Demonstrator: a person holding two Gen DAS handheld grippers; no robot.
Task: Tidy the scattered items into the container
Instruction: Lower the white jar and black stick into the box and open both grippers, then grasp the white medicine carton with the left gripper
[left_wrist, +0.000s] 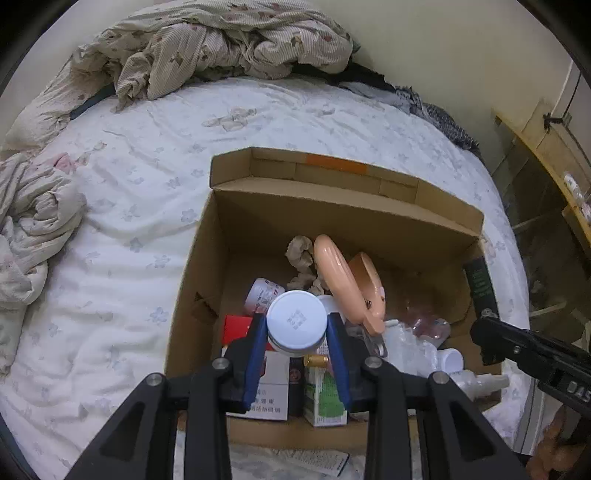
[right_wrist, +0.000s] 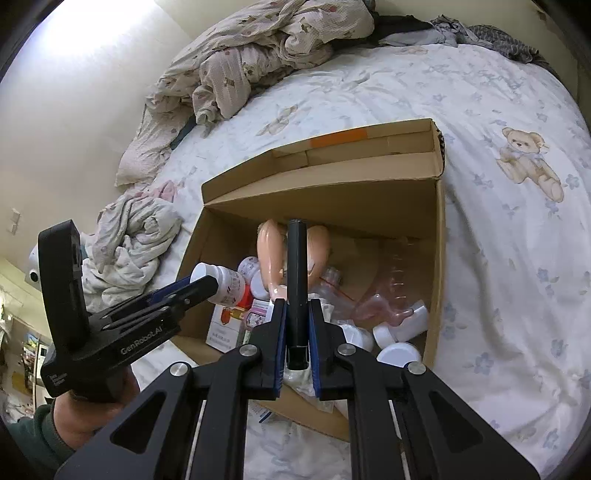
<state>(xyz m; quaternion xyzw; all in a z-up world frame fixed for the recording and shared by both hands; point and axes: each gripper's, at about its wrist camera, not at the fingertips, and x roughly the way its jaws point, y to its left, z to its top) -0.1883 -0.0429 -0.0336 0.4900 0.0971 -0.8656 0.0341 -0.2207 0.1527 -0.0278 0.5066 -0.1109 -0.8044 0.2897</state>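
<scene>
An open cardboard box (left_wrist: 347, 206) stands on the bed, holding peach plastic pieces (left_wrist: 332, 266), cartons (left_wrist: 325, 398), clear bottles (left_wrist: 424, 325) and other small items. My left gripper (left_wrist: 297, 319) is shut on a white-capped pill bottle (left_wrist: 297, 326) and hangs over the box's near left part. In the right wrist view the box (right_wrist: 332, 192) lies below my right gripper (right_wrist: 297, 302), which is shut on a slim black tube (right_wrist: 297, 258) pointing forward over the contents. The left gripper (right_wrist: 210, 282) with its bottle (right_wrist: 229, 286) shows at the left. The right gripper (left_wrist: 484, 328) and its tube (left_wrist: 480, 284) hover at the box's right wall.
The bed has a white floral sheet (left_wrist: 129, 221). A crumpled quilt (left_wrist: 221, 48) lies at its head and a bunched cloth (left_wrist: 29, 229) at the left. A printed slip (left_wrist: 314, 461) lies before the box. A wooden shelf (left_wrist: 546, 155) stands to the right of the bed.
</scene>
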